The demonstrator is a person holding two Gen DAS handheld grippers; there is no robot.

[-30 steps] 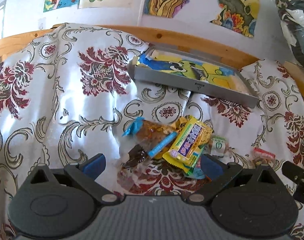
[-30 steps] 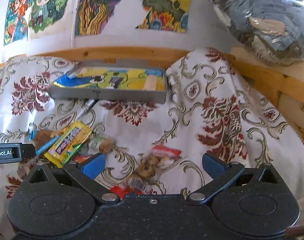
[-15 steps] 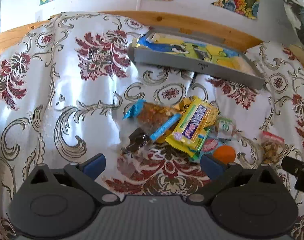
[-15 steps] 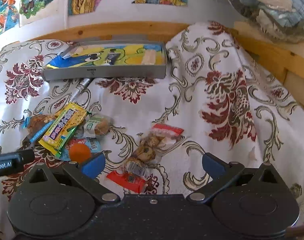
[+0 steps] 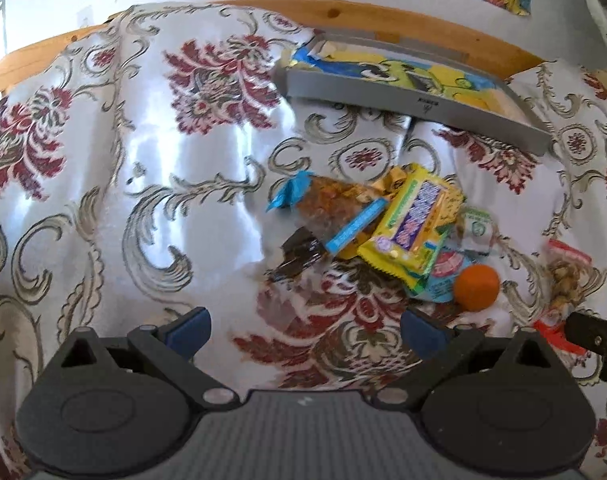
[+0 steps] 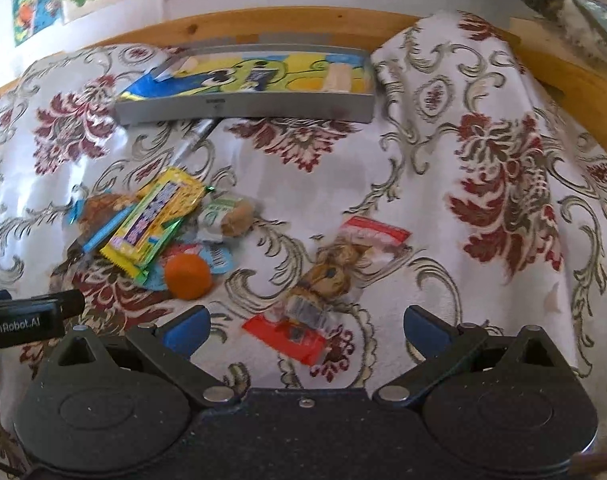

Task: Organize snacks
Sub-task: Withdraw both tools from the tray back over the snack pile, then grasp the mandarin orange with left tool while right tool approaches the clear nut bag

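Snacks [image 5: 415, 224] ahead of left gripper [image 5: 305, 326] (jaws apart)

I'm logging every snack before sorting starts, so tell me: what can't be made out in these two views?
- Snacks under the yellow bar: it covers them in both views; count unclear.
- Pale blue packet: print too small; the orange ball overlaps it.
- Tray: near wall hides part of its floor.
- Clear cookie bag: partly hidden by the right gripper's body in the left wrist view.
- Left gripper and right gripper: open, holding nothing.
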